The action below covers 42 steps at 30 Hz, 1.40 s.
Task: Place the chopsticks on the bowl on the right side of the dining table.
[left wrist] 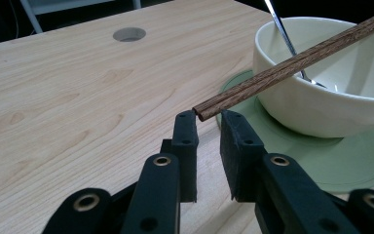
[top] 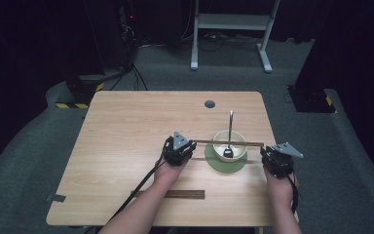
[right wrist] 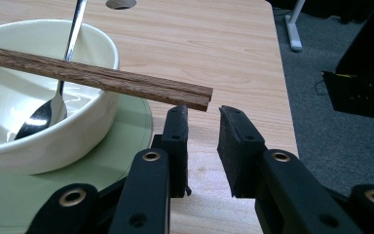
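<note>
Resting across the rim of the cream bowl (top: 229, 145), a pair of wooden chopsticks (top: 226, 143) spans from one of my hands to the other, lying level over the bowl's mouth. My left gripper (left wrist: 208, 118) sits at the chopsticks' left end: in the left gripper view the blunt tips of the sticks end right above the gap between my two black jaws, which stand a little apart with no pad pressed on the wood, so I have hold of nothing there. My right gripper (right wrist: 202, 113) mirrors this at the other end. In the right gripper view the sticks' square ends hang just over the left jaw's tip, the jaws are narrowly parted, and nothing is clamped between them.

The bowl stands on a round green saucer (top: 226, 166) toward the right half of the wooden counter (top: 126, 141). A metal spoon (top: 230, 131) leans inside the bowl, its scoop down in the bottom and its handle rising over the far rim. Nearer to me, a second pair of dark chopsticks (top: 185, 194) lies flat on the counter, between my forearms and well apart from the bowl. A round grommet hole (top: 210, 104) sits near the counter's far edge.
</note>
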### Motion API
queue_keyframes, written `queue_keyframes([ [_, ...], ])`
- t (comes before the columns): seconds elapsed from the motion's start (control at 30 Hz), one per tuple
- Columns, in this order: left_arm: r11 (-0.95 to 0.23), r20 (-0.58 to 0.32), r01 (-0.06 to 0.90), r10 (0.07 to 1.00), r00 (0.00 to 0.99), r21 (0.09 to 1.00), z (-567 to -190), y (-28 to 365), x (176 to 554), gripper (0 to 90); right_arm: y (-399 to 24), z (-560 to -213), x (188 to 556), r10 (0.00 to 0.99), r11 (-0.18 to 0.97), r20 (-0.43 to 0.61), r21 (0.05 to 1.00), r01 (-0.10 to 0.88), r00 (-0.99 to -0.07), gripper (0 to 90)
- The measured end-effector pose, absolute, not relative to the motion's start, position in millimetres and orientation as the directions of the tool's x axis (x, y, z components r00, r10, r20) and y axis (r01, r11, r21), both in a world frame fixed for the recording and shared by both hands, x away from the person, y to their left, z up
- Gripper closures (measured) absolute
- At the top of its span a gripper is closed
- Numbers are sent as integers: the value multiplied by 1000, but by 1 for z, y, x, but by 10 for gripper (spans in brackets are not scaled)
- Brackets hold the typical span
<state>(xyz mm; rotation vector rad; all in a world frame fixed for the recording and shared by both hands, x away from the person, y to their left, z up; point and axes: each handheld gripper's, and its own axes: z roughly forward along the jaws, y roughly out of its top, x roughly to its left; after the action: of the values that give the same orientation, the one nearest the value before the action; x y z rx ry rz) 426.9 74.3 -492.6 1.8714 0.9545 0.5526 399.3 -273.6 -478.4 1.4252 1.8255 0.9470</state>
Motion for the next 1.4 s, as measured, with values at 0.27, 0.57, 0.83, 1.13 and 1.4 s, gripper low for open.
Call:
queue_keyframes([
  [0.27,-265,-19,392,808,589,881,-491,78,427,685,-272,-476,394,973,157,-42,843,515,-227,681],
  [0.57,-267,-32,415,809,586,870,-485,103,419,478,-256,-470,378,965,145,-9,851,505,-262,556],
  [0.83,-303,9,426,823,568,853,-484,168,394,348,-226,-471,351,949,166,0,850,499,-315,440],
  [1.13,-302,4,509,863,506,806,-497,274,360,286,-190,-492,335,925,221,1,811,542,-379,360],
  [1.4,-306,24,587,899,438,749,-523,313,356,178,-178,-518,338,917,264,10,735,625,-400,357],
])
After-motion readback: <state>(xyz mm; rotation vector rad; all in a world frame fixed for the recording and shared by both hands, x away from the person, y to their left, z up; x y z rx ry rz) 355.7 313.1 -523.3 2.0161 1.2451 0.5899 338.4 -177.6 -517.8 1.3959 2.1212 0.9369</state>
